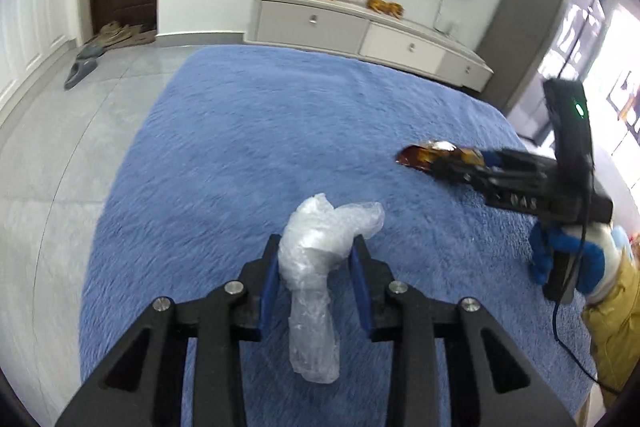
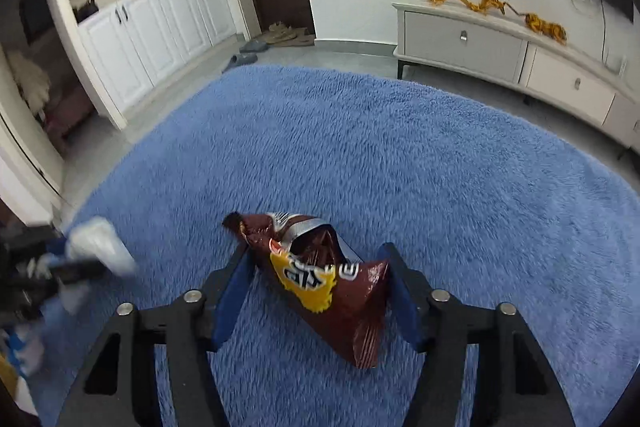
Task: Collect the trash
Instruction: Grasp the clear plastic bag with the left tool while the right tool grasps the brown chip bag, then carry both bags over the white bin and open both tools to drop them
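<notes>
Trash split one per hand for a single pass: left gripper (image 1: 316, 247) clamped on the crumpled plastic wrap (image 1: 316, 259), right gripper (image 2: 316, 263) narrowed around the brown snack bag (image 2: 320, 279), pads at its edges, both over the blue rug (image 2: 400, 155).

Snack bag (image 2: 320, 275): white letters outlined in black run across a yellow patch on the brown wrapper. They appear upside down and crumpled in the right wrist view; a shape like an "E" shows at the right end, but no word can be made out.
Right gripper (image 1: 452, 163) body: pale raised letters on its black side in the left wrist view, blurred, roughly "DAS"; the reading is uncertain.
Elsewhere: no legible text, number or sign.
</notes>
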The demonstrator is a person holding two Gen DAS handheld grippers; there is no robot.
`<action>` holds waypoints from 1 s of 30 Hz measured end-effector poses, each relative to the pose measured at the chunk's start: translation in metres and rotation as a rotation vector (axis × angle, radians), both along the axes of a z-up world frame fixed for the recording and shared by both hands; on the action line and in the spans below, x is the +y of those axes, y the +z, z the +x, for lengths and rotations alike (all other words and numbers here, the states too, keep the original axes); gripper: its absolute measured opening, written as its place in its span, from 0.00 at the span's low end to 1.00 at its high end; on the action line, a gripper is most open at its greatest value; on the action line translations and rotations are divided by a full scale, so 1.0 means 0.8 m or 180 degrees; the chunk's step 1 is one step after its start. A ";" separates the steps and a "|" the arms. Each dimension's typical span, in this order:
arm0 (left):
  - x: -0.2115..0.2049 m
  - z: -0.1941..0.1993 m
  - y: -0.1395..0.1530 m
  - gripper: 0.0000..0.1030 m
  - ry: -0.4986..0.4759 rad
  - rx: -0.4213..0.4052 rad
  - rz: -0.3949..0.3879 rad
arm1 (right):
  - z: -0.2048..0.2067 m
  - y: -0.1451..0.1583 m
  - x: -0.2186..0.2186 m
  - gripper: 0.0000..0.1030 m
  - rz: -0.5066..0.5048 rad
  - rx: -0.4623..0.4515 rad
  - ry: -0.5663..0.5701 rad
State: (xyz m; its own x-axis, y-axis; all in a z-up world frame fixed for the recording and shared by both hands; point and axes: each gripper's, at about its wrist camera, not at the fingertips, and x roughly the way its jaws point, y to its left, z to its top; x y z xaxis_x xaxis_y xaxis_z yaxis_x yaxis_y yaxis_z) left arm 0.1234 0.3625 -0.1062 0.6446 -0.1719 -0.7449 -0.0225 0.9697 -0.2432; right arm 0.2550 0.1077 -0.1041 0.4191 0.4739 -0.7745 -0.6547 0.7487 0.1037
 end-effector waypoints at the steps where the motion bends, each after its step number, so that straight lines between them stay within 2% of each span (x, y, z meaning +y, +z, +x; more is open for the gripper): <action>1: 0.002 -0.005 0.001 0.30 0.0013 -0.0002 -0.0015 | -0.013 0.000 -0.001 0.41 -0.0043 -0.0047 -0.0002; 5: -0.009 -0.033 0.014 0.30 -0.0010 -0.0083 0.0035 | -0.058 0.001 -0.014 0.31 -0.0125 -0.0154 -0.0034; 8: -0.020 -0.055 0.026 0.30 -0.0064 -0.0138 0.0005 | -0.097 0.005 -0.034 0.28 -0.0085 -0.0162 -0.0107; 15: -0.046 -0.109 0.056 0.30 -0.0179 -0.0261 -0.0029 | -0.187 0.043 -0.103 0.27 0.0188 -0.0174 -0.0405; 24: -0.110 -0.162 0.104 0.30 -0.0422 -0.0441 -0.0005 | -0.302 0.104 -0.200 0.27 0.0475 -0.0503 -0.0884; 30: -0.172 -0.182 0.130 0.30 -0.0649 -0.0519 0.0104 | -0.351 0.135 -0.265 0.27 0.0656 -0.0757 -0.1212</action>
